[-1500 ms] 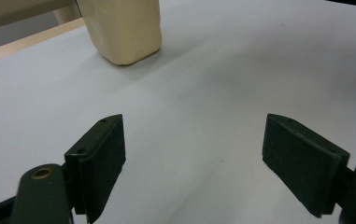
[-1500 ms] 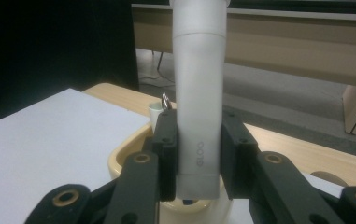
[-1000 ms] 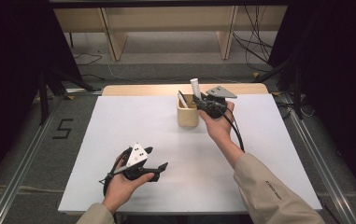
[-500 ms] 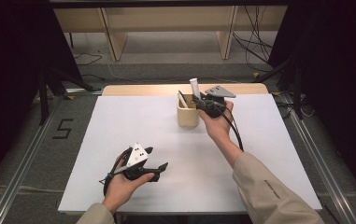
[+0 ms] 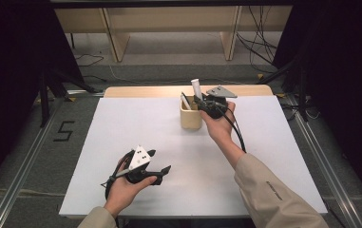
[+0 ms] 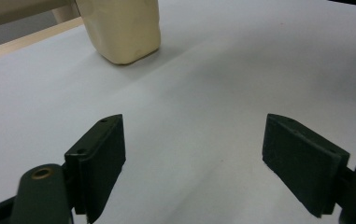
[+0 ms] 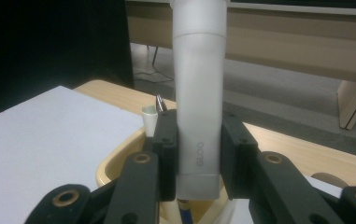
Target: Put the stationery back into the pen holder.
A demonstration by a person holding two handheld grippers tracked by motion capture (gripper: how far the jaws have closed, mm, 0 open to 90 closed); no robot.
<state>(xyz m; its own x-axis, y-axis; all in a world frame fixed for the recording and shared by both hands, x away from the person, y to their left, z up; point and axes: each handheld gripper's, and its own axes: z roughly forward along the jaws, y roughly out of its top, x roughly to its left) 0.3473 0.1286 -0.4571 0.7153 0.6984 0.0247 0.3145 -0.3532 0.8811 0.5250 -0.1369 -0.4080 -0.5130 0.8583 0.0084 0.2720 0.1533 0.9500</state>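
Glue stick held upright over the pen cup

The right gripper (image 7: 198, 154) is clamped on a white glue stick (image 7: 199, 93) marked "GLOO", standing it upright above the beige cup (image 5: 190, 118) at the table's far edge, where pens (image 5: 186, 101) lean inside. The left gripper (image 6: 194, 158) rests near the table's (image 5: 121, 128) front with jaws spread wide, nothing between them. A "5" (image 5: 63, 131) is taped on the floor to the left.

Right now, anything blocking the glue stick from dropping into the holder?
Partly. The right gripper holds the white glue stick upright just above the beige holder. Pens already stand in it, and one tip lies right below the stick's base, so it could catch.
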